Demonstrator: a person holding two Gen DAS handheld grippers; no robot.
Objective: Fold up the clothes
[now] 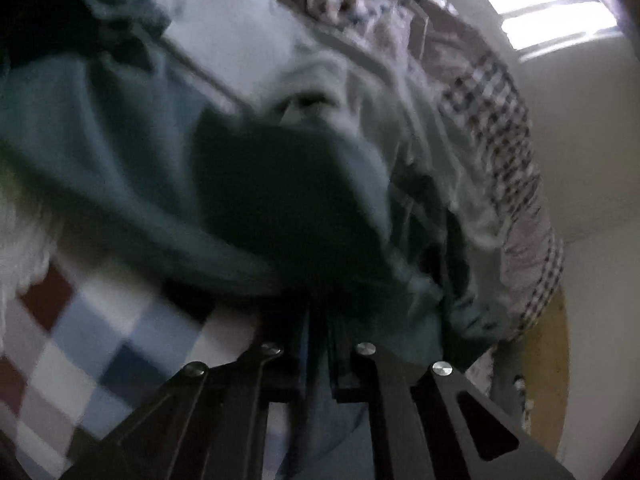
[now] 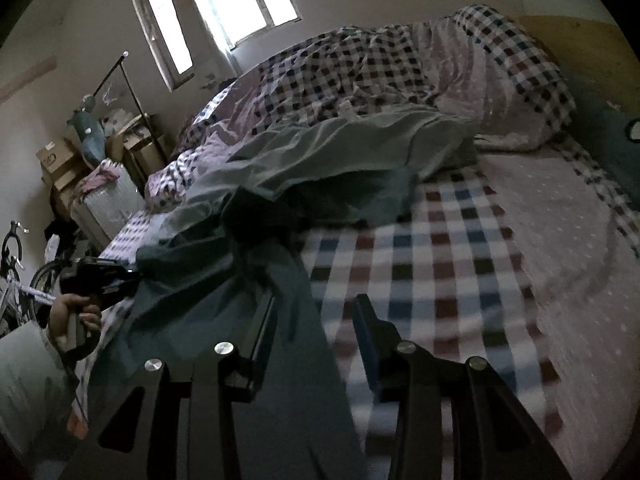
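Teal cotton, rumpled: the blue-green garment sprawls across the checked bedspread, its long axis running from the heaped checked duvet at the far side down toward me, one dark corner trailing to the near left edge of the bed.

In the left wrist view my left gripper has its fingers pinched shut on a fold of that teal cloth, which fills nearly the whole view. From the right I can see the hand holding that tool at the bed's left edge.

My right gripper stands part open with nothing clamped; the teal edge lies just under its left finger, so that's the nearer grab, I'd judge.

No containers on the bed; cardboard boxes by the wall, contents unreadable.
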